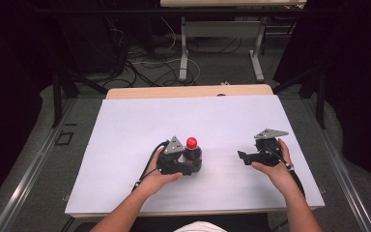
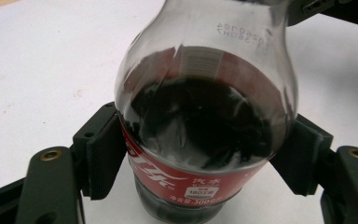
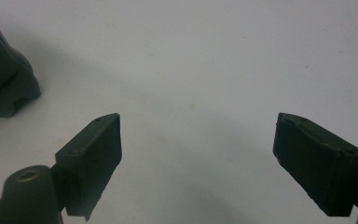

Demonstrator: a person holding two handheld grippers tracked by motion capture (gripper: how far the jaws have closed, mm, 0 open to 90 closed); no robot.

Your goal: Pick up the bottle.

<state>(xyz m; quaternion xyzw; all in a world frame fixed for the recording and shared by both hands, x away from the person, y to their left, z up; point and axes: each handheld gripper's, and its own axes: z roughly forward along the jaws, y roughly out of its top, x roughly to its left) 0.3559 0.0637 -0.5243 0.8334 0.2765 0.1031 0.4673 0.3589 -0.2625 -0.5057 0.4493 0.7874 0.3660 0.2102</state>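
Left tongs (image 1: 193,166) are clamped around a small cola bottle (image 1: 192,153), 1 jaw pressing each side of its body, roughly at the top edge of the red label. In the left gripper view you can see both pads tight against the bottle (image 2: 205,130), the dark drink filling it to about the shoulder, and some printed code up near the neck. The bottle stands upright on the worktop (image 1: 125,145), red cap (image 1: 192,142) on top, a bit left of the middle and toward the near side.

Right tongs (image 1: 241,156) are spread wide with nothing between the 2 jaws, just bare white surface in the right gripper view (image 3: 196,140). They point left toward the bottle but sit well apart from it; the bottle's base (image 3: 4,88) peeks in at the top left corner of that view.

The person's left hand (image 1: 157,174) and right hand (image 1: 275,166) come in from the near edge, each wrapped around its gripper. The worktop is covered in a white sheet, with a strip of wood (image 1: 188,91) showing along the far edge. Beyond that there's a grey floor with a tangle of cables (image 1: 145,63) and the legs of another table (image 1: 183,48).
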